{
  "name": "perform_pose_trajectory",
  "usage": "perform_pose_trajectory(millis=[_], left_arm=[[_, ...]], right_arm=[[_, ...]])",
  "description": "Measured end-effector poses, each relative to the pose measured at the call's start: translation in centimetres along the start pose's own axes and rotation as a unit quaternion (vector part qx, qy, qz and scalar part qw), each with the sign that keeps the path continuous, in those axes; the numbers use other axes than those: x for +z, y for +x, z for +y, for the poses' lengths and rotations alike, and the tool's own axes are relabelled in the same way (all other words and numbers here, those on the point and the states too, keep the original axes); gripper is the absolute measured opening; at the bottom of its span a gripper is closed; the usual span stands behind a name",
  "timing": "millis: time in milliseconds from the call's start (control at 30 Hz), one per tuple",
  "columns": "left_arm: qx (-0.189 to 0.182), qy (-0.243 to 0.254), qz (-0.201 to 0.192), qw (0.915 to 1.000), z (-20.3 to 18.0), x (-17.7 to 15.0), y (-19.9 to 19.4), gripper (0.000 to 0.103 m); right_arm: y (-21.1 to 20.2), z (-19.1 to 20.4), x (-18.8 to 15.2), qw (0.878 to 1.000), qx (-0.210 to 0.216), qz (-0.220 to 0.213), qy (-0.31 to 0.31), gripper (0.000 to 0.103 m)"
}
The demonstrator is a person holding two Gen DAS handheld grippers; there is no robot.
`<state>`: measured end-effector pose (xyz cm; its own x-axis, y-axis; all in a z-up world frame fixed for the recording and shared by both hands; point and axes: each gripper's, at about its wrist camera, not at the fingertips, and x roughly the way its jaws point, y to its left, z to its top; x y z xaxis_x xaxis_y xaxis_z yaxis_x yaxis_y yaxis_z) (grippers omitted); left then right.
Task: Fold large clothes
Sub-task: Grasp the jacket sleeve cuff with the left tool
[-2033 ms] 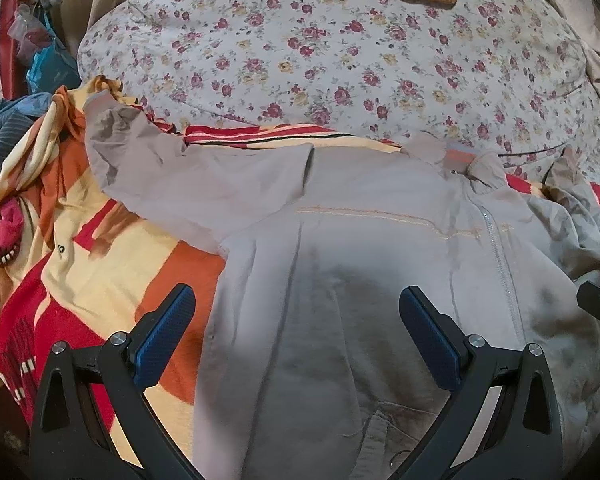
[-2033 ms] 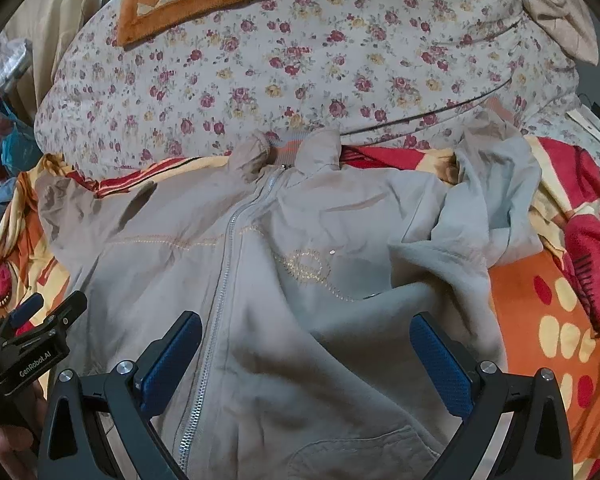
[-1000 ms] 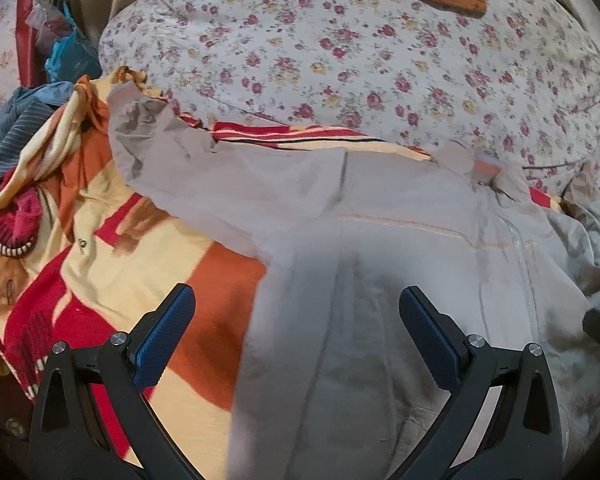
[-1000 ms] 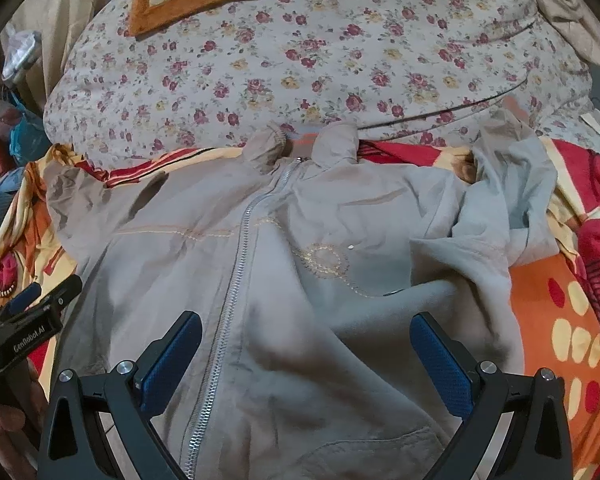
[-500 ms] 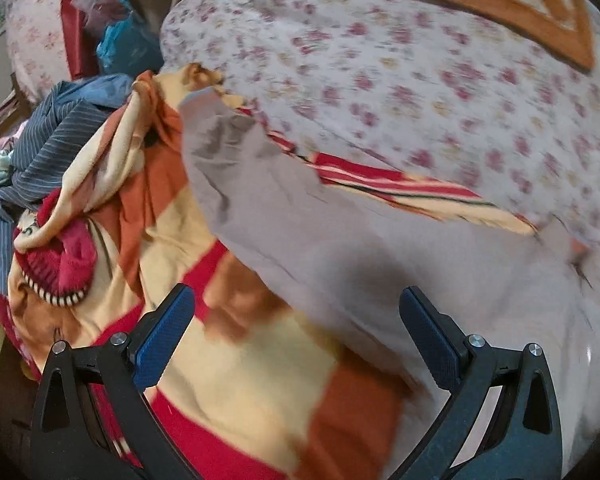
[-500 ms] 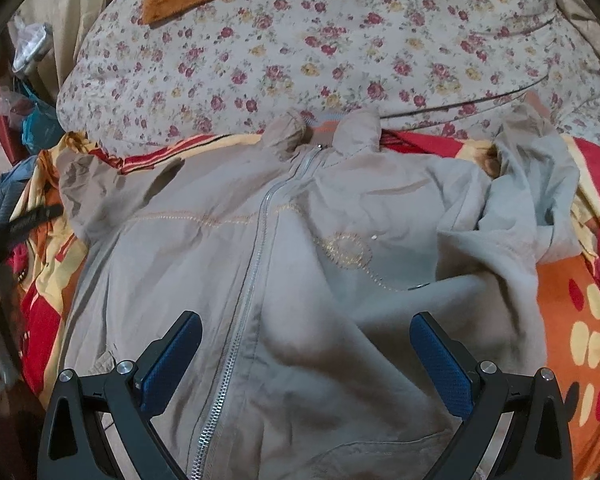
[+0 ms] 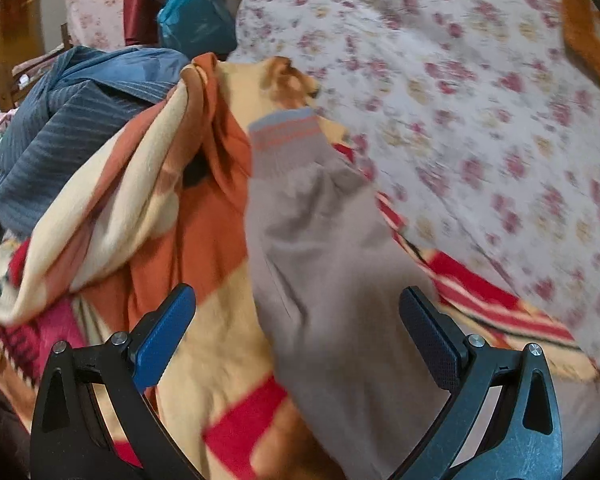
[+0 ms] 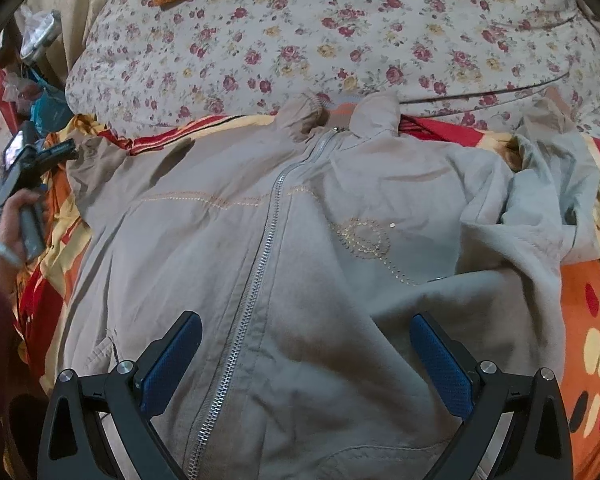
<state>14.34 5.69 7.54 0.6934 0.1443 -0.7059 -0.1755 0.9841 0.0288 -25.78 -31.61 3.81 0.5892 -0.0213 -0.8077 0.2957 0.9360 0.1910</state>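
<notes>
Jacket (image 8: 300,248) lies zipped, flat; left gripper (image 7: 296,332) gapes empty over the left sleeve (image 7: 324,240) (aim near the cuff (image 7: 282,128)); right gripper (image 8: 304,352) hovers wide, empty.

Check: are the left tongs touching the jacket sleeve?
Cannot tell. In the left wrist view the open left tongs straddle the sleeve; blur hides any contact.

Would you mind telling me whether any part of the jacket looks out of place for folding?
Yes: the jacket's far sleeve is crumpled and doubled over itself near the collar, instead of lying flat and stretched out like the other sleeve.
</notes>
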Motion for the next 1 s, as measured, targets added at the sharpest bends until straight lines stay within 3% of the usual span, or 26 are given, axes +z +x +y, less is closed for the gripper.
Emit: perform_pose_trajectory(millis=[67,167,233,267,333,367,433,533,667,867,1000], left_arm=[[0.014,-0.015,-0.008,0.9998,0.6,0.8,1.6,0.099],[0.003,-0.032,-0.003,0.9995,1.3,1.7,3.8,0.09],[-0.016,-0.03,0.011,0.9994,1.3,2.1,5.3,0.065],[-0.026,-0.026,0.03,0.9989,1.3,2.2,6.4,0.058],[-0.037,-0.023,0.054,0.9976,1.3,2.0,7.8,0.026],[-0.039,-0.024,0.059,0.9972,1.4,1.9,8.1,0.019],[-0.08,-0.052,0.067,0.9932,2.5,1.7,8.2,0.008],[-0.159,-0.08,0.057,0.9823,3.6,1.7,6.4,0.005],[-0.229,-0.051,0.039,0.9713,2.7,1.6,2.0,0.005],[-0.312,0.023,0.017,0.9497,-1.5,-0.1,-7.4,0.005],[-0.362,0.082,0.014,0.9286,-5.9,-3.5,-14.1,0.005]], right_arm=[[0.1,0.0,0.1,1.0,0.004,0.003,0.002,0.103],[0.4,0.1,0.2,1.0,0.007,0.006,0.001,0.103],[0.6,0.2,0.2,1.0,0.008,0.008,0.0,0.103],[0.7,0.2,0.2,1.0,0.009,0.008,0.0,0.103],[0.8,0.2,0.2,1.0,0.009,0.01,-0.001,0.103],[0.8,0.3,0.2,1.0,0.009,0.01,-0.002,0.103],[0.7,0.2,0.2,1.0,0.009,0.007,-0.003,0.103],[0.8,0.0,0.1,1.0,0.01,0.007,0.003,0.103],[0.4,0.0,0.0,1.0,0.021,0.004,0.011,0.103],[-1.8,-0.4,-0.2,0.999,0.03,-0.02,0.022,0.103],[-3.6,-1.1,-0.3,0.999,0.02,-0.039,0.029,0.103]])
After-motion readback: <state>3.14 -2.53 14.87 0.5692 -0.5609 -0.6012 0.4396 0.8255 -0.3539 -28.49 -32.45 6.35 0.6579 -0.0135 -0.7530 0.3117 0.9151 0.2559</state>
